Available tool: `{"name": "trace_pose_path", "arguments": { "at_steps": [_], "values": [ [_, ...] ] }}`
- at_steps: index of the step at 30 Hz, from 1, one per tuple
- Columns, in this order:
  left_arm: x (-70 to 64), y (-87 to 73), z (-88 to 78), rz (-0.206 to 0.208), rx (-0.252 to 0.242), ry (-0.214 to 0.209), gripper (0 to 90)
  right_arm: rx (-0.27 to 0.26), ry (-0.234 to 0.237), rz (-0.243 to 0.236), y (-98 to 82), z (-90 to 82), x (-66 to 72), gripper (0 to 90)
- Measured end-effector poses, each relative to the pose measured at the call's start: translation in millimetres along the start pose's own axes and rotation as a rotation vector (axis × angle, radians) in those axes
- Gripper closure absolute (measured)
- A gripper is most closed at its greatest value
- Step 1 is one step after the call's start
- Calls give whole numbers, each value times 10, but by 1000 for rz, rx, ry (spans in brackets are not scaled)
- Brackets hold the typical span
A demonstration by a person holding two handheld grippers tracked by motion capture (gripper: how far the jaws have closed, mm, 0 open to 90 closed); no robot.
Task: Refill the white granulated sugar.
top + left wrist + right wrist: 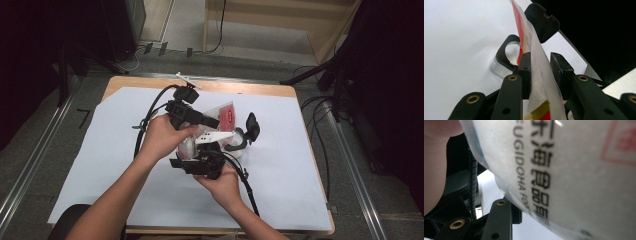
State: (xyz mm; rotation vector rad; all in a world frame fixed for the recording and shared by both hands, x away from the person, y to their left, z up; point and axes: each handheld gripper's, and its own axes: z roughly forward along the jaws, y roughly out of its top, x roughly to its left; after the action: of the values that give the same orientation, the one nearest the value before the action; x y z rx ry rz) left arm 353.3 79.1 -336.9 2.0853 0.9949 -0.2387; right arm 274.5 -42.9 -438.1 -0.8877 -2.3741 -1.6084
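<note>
Both grippers pinched the plastic food bag (226, 116) mid-frame, left gripper (540, 72) on its edge, right gripper (202, 159) low; pouring into the glass jar (507, 58) probably wanted steady tilting.

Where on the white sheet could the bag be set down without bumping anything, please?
The white sheet lies bare left of the hands, and also right of the glass jar out to the table's edge. The middle is crowded: plastic bag, jar with its open lid, both grippers.
</note>
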Motion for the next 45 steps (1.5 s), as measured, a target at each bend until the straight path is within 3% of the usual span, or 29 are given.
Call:
{"name": "trace_pose_path", "arguments": {
  "at_steps": [22, 45],
  "values": [
    [4, -3, 6, -19, -7, -7, 721, 0, 2, 7, 4, -5, 0, 622],
    [-22, -13, 9, -9, -5, 12, 725, -1, -3, -1, -10, 0, 2, 621]
  ]
}}
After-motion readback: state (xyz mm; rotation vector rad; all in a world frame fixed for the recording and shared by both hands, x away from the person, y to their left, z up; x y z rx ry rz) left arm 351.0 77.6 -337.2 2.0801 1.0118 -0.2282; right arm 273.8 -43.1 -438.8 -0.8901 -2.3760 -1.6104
